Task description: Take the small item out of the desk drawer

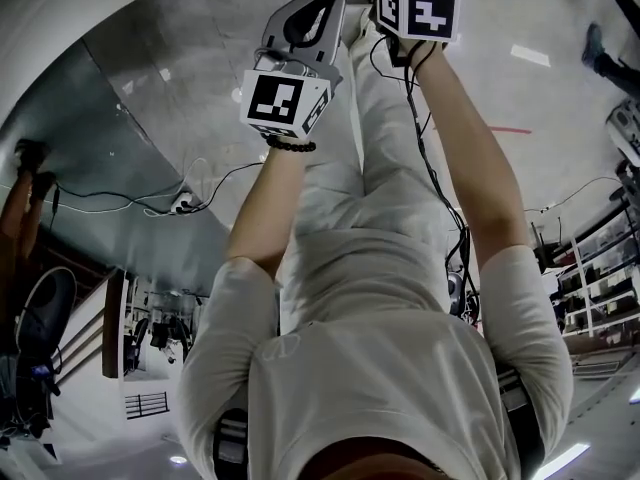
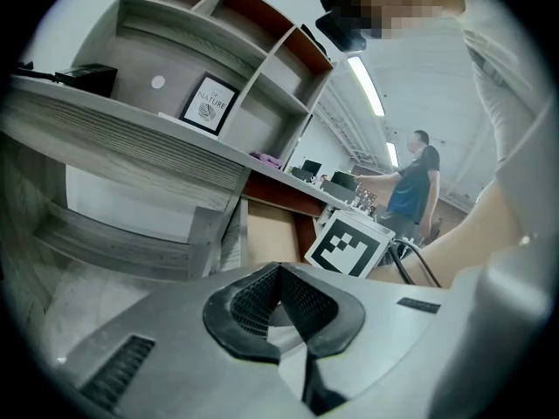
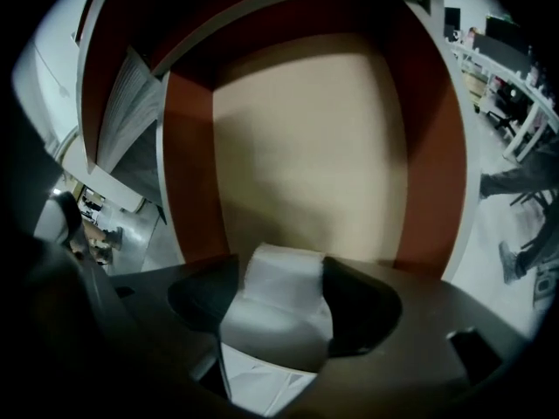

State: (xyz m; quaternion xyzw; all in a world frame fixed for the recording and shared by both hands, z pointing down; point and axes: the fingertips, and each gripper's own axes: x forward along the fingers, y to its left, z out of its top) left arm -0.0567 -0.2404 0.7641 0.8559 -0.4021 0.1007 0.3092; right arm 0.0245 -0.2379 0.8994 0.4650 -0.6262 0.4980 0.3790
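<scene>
Since your right gripper point(image 3: 284, 269) is tipped steeply down into the open desk drawer with reddish-brown walls and a pale beige floor point(image 3: 188, 173), its jaws stand wide with the small white folded packet point(image 3: 275, 321) filling the gap between them. The pads look snug on both sides, so I'd call that a grip, wide only because the packet is wide. The packet sits over the drawer floor, not out yet, and honestly I can't tell if it's lifted clear. Your left gripper point(image 2: 279, 278) is pinched closed on nothing and held off to the side, probably just to keep out of the way. Only the right gripper view shows the packet and the drawer's inside. The left gripper view gives you what that one misses: the grey wood-grain shelf unit point(image 2: 201, 33), a small framed picture point(image 2: 210, 105) on it, and the right gripper's black-and-white marker cube point(image 2: 348, 244) down by the drawer. Head view is mostly your arms and both cubes, no drawer at all.
</scene>
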